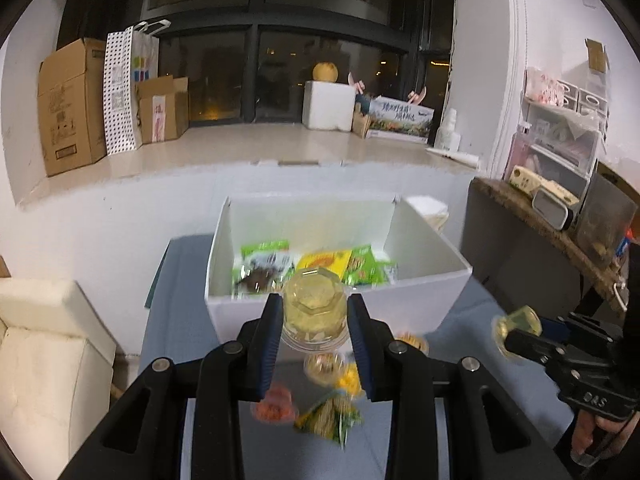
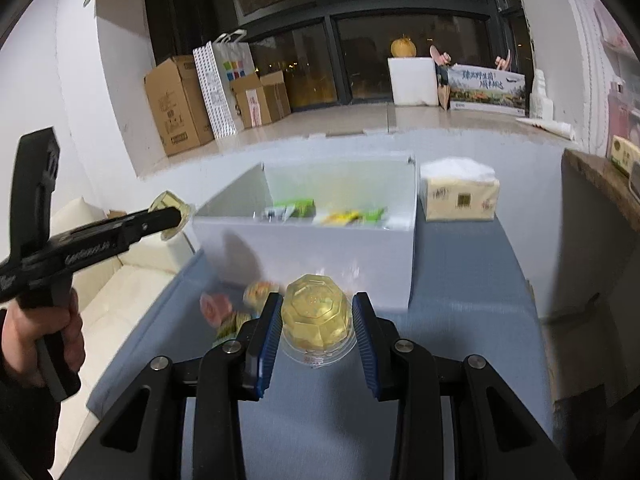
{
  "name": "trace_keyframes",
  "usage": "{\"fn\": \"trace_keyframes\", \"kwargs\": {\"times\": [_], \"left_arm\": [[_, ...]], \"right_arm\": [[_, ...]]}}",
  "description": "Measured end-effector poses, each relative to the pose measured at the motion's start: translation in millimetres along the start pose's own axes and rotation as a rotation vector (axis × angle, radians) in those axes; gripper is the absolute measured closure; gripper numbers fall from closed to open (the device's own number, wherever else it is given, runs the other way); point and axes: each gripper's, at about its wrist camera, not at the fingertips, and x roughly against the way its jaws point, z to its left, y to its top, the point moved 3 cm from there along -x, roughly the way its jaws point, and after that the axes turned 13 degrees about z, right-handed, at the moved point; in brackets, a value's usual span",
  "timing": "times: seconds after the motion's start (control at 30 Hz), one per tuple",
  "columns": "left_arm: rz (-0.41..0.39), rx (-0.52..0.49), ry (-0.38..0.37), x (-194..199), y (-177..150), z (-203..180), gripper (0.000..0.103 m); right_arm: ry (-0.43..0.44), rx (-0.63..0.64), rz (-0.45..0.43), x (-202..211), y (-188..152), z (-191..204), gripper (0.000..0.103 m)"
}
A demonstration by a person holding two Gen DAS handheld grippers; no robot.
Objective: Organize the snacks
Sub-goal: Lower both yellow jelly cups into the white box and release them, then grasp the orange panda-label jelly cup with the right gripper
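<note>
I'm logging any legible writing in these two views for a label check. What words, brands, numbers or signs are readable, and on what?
"DAS", roughly, embossed on the right gripper body, seen from the left wrist view; uncertain.
Embossed word on the left gripper body: too blurred to read.
Large Chinese characters on the printed carton on the sill: too blurred to transcribe.
Print on the cardboard boxes, tissue pack and snack packets in the white box: too small.

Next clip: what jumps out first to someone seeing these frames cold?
Each gripper grips a clear yellow jelly cup: the left gripper holds one jelly cup, the right gripper another jelly cup. Ahead on the blue table stands an open white box with green and yellow snack packets inside.
</note>
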Motion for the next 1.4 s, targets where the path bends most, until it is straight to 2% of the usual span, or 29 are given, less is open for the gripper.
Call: {"fn": "trace_keyframes", "kwargs": {"times": [0.1,0.27,0.4,0.5,0.53,0.57,0.6,0.63,0.67,0.93,1.0,1.07,1.17,1.3,1.4], "left_arm": [[-0.011,-0.009,0.005,-6,20,-2,0.066],[0.006,-0.018,0.010,-38,57,4,0.066],[0.047,-0.022,0.032,-71,75,15,0.066],[0.086,-0.035,0.047,-89,77,20,0.065],[0.105,-0.034,0.051,-94,77,22,0.055],[0.115,-0.034,0.074,-98,75,24,0.043],[0.111,-0.035,0.107,-99,73,26,0.008],[0.096,-0.034,0.115,-98,70,27,0.000],[0.080,-0.036,0.100,-96,68,28,0.000],[0.080,-0.020,0.080,-84,61,26,0.000],[0.083,-0.017,0.100,-75,57,24,0.000],[0.065,-0.021,0.092,-61,49,19,0.000],[0.045,0.013,0.060,-38,29,14,0.000],[0.046,0.024,0.029,-12,-8,1,0.000],[0.053,0.041,0.031,2,-36,-8,0.000]], "right_arm": [[-0.008,0.013,-0.009,-11,34,-5,0.064],[0.002,0.005,0.005,-42,87,-19,0.064],[0.001,0.010,0.025,-71,112,-30,0.064],[0.003,0.014,0.059,-92,120,-37,0.064],[0.002,0.013,0.071,-98,122,-38,0.063],[0.004,0.009,0.092,-104,123,-40,0.049],[0.013,-0.002,0.108,-108,123,-42,0.034],[0.018,-0.011,0.094,-108,123,-44,0.010],[0.028,-0.014,0.062,-105,121,-46,0.003],[-0.005,-0.026,0.037,-89,110,-43,0.000],[0.000,-0.024,0.029,-78,103,-39,0.000],[-0.033,-0.007,0.006,-62,91,-33,0.000],[-0.087,0.012,-0.011,-42,71,-22,0.000],[-0.147,-0.001,0.010,-21,34,-8,0.000],[-0.121,-0.032,0.032,-11,9,-3,0.000]]}}
